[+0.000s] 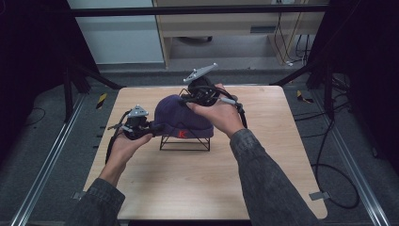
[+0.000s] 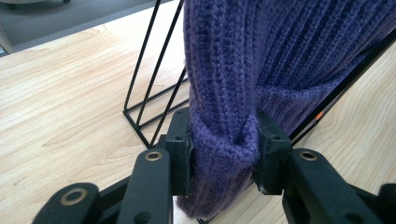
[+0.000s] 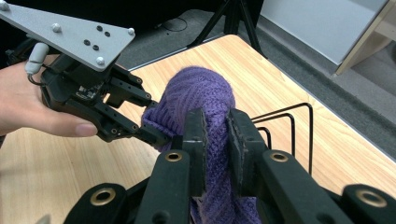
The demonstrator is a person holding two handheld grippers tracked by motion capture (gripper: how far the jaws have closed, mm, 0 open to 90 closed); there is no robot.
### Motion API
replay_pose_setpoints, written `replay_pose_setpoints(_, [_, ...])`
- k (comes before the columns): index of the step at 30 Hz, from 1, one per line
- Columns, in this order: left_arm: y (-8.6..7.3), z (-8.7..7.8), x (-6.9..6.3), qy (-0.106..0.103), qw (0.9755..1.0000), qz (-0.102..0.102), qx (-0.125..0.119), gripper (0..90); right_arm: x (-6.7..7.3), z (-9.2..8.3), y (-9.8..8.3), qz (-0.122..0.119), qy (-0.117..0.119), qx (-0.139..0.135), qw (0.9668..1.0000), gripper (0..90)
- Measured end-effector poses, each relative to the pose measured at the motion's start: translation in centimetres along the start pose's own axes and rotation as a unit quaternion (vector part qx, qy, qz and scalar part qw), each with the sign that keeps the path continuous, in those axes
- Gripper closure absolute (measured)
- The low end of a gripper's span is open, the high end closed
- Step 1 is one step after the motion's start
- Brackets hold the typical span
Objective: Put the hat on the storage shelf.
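High view: a purple knit beanie [image 1: 181, 120] sits draped over a black wire stand [image 1: 184, 142] near the middle of the wooden table [image 1: 244, 188]. The left gripper [image 1: 154, 127] bites the hat's left edge; the right gripper [image 1: 188, 100] is on its far top side.
Surroundings: black frame legs, floor rails and loose cables ring the table, all well apart from the work.
Left gripper view: jaws clamped on a bunched fold of the beanie [image 2: 224, 144] at its lower hem, with the wire stand [image 2: 149, 93] just behind and the bare table [image 2: 56, 116] to the side.
Right gripper view: jaws pinched together on a ridge of the beanie [image 3: 198, 100] at its crown. The left gripper [image 3: 161, 137] shows farther off at the opposite edge, and the stand's wire loops [image 3: 289, 126] poke out to the right.
Handling: the knit looks soft, light and stretchy, not fragile; it should sag and bunch wherever pinched. The thicker folded hem looks the surest hold.
In the way: the thin wires under the hat may well snag the knit, and the light stand could lift along with it.
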State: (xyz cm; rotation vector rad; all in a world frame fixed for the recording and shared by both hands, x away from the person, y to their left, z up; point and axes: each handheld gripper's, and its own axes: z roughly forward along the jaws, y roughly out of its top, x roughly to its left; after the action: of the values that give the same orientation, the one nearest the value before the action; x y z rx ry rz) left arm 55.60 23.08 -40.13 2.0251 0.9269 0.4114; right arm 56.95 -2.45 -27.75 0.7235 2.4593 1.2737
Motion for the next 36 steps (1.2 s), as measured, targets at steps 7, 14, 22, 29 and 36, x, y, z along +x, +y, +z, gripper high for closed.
replay_pose_setpoints(7, [-0.5, 0.2, 0.2, 0.001, 1.0000, -0.008, 0.003, 62.5, 0.2, 0.5, -0.5, 0.001, 0.003, 0.006, 1.0000, 78.6])
replay_pose_setpoints(14, [-1.2, 0.4, 0.5, 0.002, 0.9999, -0.013, 0.007, 61.3, 0.4, 1.0, -0.8, 0.000, 0.006, 0.014, 0.9999, 78.5])
replay_pose_setpoints(22, [-1.5, 0.3, 0.6, 0.004, 0.9998, -0.014, 0.014, 59.5, 0.6, 1.7, -1.2, 0.001, 0.009, 0.018, 0.9998, 78.4])
replay_pose_setpoints(29, [-2.3, 0.4, 0.8, 0.004, 0.9997, -0.022, 0.012, 58.0, 0.8, 2.0, -1.7, 0.003, 0.008, 0.023, 0.9997, 78.4])
replay_pose_setpoints(36, [-2.7, 0.3, 0.9, 0.003, 0.9996, -0.025, 0.014, 56.8, 1.0, 2.4, -1.7, -0.001, 0.010, 0.028, 0.9996, 78.4])
